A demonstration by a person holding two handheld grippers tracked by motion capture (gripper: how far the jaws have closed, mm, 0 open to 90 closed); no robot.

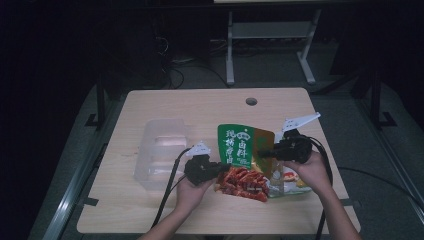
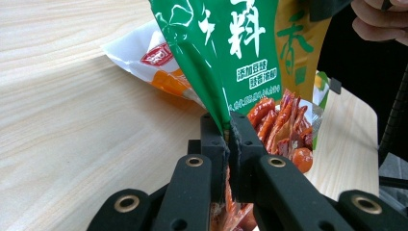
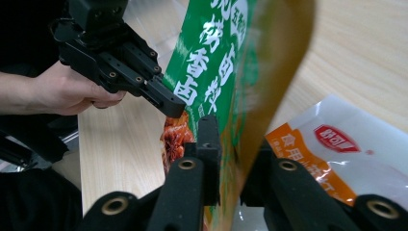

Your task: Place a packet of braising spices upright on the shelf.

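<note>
Gripping status: both grippers act on one green seasoning pouch [image 1: 241, 150] raised above the wooden table [image 1: 200, 107].
Left gripper [image 1: 219, 167]: held in the person's left hand [image 1: 192, 192]; in the left gripper view its jaws are pressed together on the pouch's green edge [image 2: 226, 122], the film pinched tight between the pads.
Right gripper [image 1: 261, 152]: held in the person's right hand [image 1: 312, 172]; in the right gripper view the jaws stand slightly apart with the pouch's yellow-brown edge [image 3: 255, 144] between them; contact of the pads with the film cannot be told.
Pouch position: near table centre, toward 5 o'clock of it; top edge tilted toward 12 o'clock, red printed lower part [image 1: 245, 182] toward 6 o'clock.
Pouch markings: white characters on green, a yellow-brown panel at 3 o'clock of the green one, and a picture of red food below.
White packet [image 1: 287, 181]: lies flat on the table under the pouch, at its 4 o'clock; orange band and red logo legible in the right gripper view [image 3: 337, 139].
Clear plastic container [image 1: 160, 152]: rests on the table at 9 o'clock of the pouch, apart from it and just beside the left gripper.
Cable hole [image 1: 251, 101]: at 12 o'clock of the pouch, near the far table edge.
Cables: one trails from each gripper toward 6 o'clock.
</note>
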